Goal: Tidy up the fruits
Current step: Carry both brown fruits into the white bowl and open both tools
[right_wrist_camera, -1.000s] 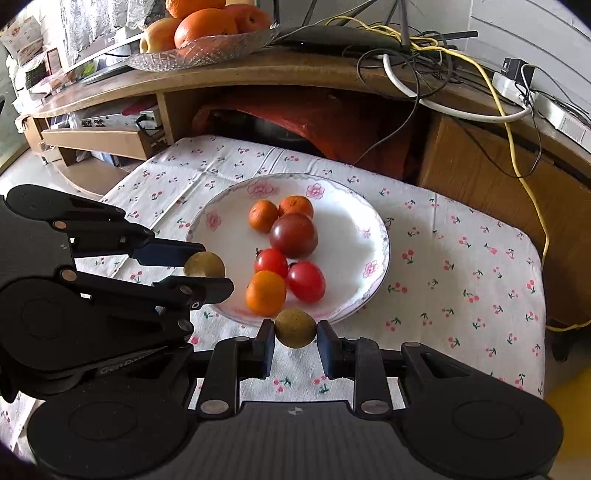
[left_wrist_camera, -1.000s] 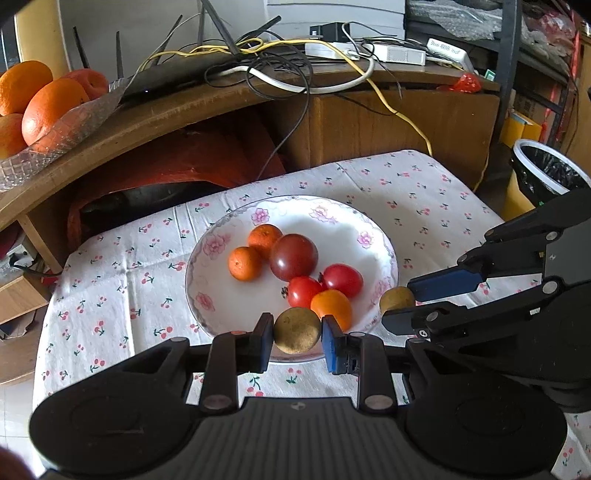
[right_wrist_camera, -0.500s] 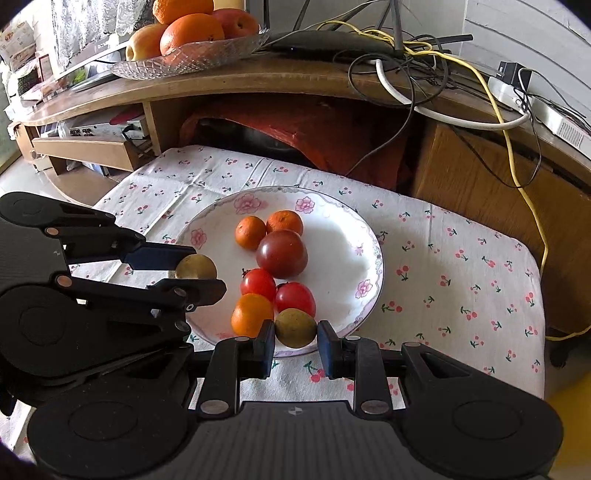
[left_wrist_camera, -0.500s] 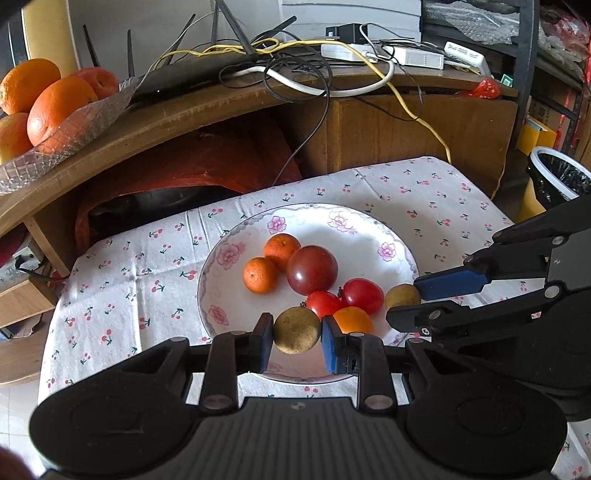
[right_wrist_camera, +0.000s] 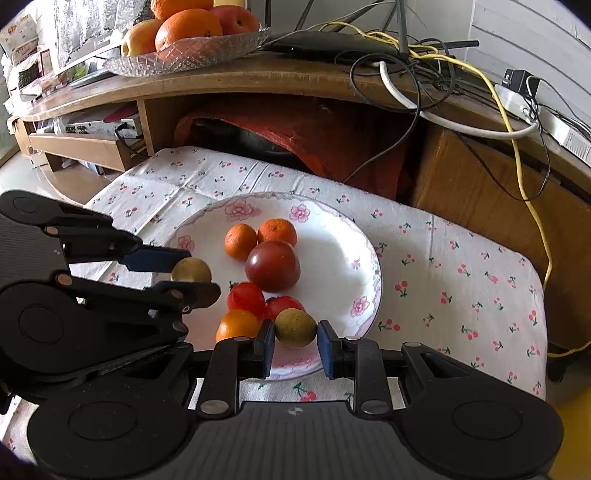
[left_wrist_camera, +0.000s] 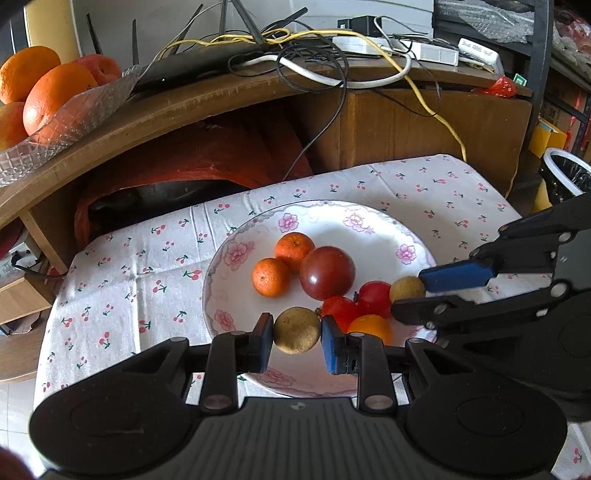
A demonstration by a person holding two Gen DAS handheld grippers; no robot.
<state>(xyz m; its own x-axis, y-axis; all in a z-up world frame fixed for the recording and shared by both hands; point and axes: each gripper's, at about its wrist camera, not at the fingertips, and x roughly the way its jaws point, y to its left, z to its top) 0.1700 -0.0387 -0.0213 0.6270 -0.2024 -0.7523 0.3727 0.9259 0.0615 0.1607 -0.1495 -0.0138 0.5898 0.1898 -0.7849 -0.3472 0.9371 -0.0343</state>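
A flowered white plate [left_wrist_camera: 236, 254] [right_wrist_camera: 343, 236] on the cherry-print cloth holds two tangerines [left_wrist_camera: 271, 277], a big dark red tomato [left_wrist_camera: 327, 272] [right_wrist_camera: 272, 266], two small red tomatoes [left_wrist_camera: 373, 298] and an orange one [left_wrist_camera: 371, 326]. My left gripper [left_wrist_camera: 296, 334] is shut on a round yellow-brown fruit [left_wrist_camera: 296, 328] above the plate's near left part. From the right wrist view, that left gripper [right_wrist_camera: 192, 275] and its fruit [right_wrist_camera: 191, 269] appear at the left. My right gripper [right_wrist_camera: 295, 332] is shut on a second brown fruit [right_wrist_camera: 294, 326] over the plate's near rim, beside the small tomatoes.
A curved wooden shelf [left_wrist_camera: 184, 110] rises behind the low table. It carries a glass dish of oranges and apples [left_wrist_camera: 48, 92] [right_wrist_camera: 192, 33] and a tangle of cables [left_wrist_camera: 332, 66]. A bin with a black liner [left_wrist_camera: 565, 173] stands at the right.
Both grippers have moved forward over the plate, each carrying its brown fruit. The fruits now hang above the plate rather than at its near rim.
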